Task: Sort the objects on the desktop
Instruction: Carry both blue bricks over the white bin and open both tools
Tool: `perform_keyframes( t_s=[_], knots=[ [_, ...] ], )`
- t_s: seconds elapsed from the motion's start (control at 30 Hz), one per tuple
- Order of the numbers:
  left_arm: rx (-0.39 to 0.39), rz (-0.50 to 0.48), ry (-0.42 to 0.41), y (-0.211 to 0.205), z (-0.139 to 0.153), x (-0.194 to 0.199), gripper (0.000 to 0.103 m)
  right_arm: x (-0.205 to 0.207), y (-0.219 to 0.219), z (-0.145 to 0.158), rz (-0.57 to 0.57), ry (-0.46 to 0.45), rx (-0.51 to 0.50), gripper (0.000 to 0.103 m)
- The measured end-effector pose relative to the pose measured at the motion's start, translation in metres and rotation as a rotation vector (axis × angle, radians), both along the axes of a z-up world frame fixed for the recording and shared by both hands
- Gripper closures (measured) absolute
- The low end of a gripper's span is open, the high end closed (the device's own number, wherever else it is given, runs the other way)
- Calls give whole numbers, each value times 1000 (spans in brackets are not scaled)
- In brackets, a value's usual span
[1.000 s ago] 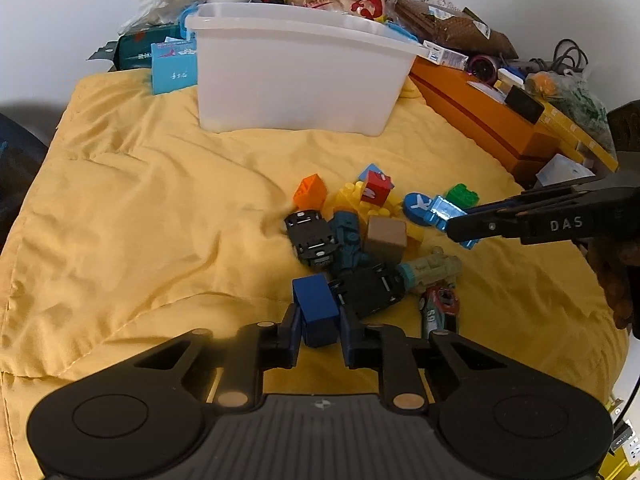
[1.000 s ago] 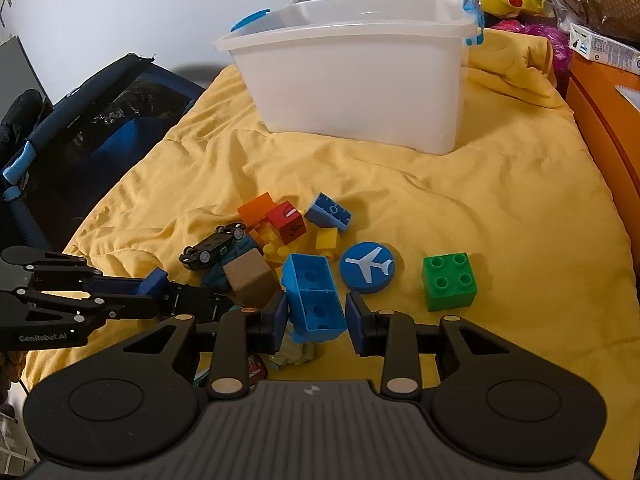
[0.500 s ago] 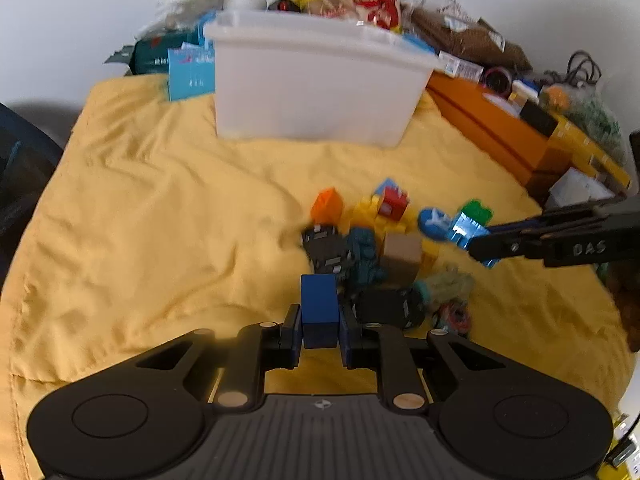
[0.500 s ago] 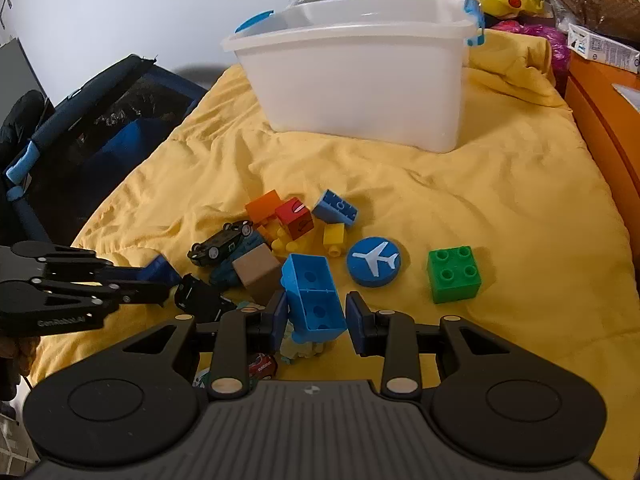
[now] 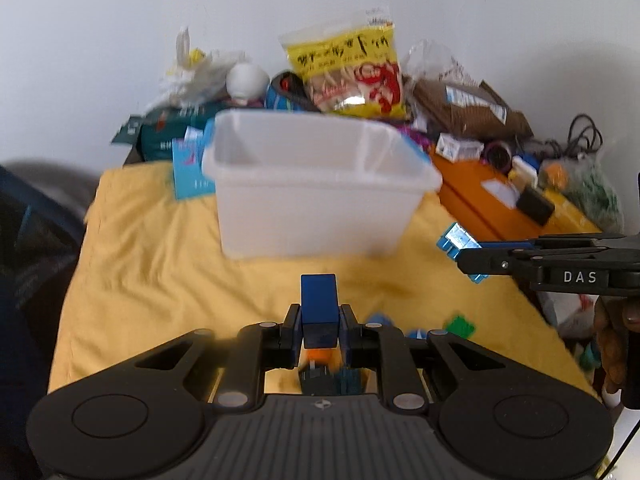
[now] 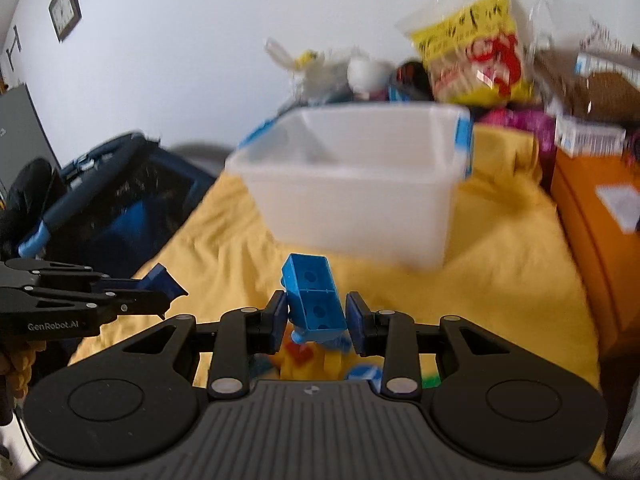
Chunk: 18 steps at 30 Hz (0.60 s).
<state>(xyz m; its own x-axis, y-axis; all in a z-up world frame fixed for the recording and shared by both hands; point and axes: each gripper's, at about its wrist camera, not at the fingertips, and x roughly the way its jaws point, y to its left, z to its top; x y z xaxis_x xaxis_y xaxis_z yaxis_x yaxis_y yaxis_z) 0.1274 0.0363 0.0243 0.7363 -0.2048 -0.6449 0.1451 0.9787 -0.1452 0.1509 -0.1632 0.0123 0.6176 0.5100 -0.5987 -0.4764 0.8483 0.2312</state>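
Observation:
My left gripper [image 5: 319,330] is shut on a dark blue block [image 5: 319,304] and holds it above the yellow cloth, in front of the white plastic bin [image 5: 316,188]. My right gripper [image 6: 317,322] is shut on a light blue hollow brick [image 6: 314,296], also lifted, with the bin [image 6: 352,184] ahead of it. The right gripper shows in the left wrist view [image 5: 464,252] with its brick [image 5: 456,240], beside the bin's right corner. The left gripper shows in the right wrist view [image 6: 168,292] at lower left. The remaining toys [image 6: 312,360] lie below, mostly hidden behind both grippers.
Behind the bin stand snack bags [image 5: 348,76], boxes and clutter against the wall. An orange box [image 5: 492,200] with small items lies to the right. A dark blue bag [image 6: 104,200] sits off the cloth's left edge. A green brick [image 5: 460,326] lies on the cloth.
Both grippers have lifted their blocks off the cloth and moved up and forward toward the bin. The toy pile has dropped to the bottom of both views.

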Motion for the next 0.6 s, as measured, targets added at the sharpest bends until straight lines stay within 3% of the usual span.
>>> perform_keyframes(
  t_s=[0.27,0.6],
  knots=[
    [19,16,-54,5,34,41,82,39,-4,42,-23,-70,25,67],
    [18,42,-58,22,74,117,82,104,-1,77,-47,-66,22,67]
  ],
)
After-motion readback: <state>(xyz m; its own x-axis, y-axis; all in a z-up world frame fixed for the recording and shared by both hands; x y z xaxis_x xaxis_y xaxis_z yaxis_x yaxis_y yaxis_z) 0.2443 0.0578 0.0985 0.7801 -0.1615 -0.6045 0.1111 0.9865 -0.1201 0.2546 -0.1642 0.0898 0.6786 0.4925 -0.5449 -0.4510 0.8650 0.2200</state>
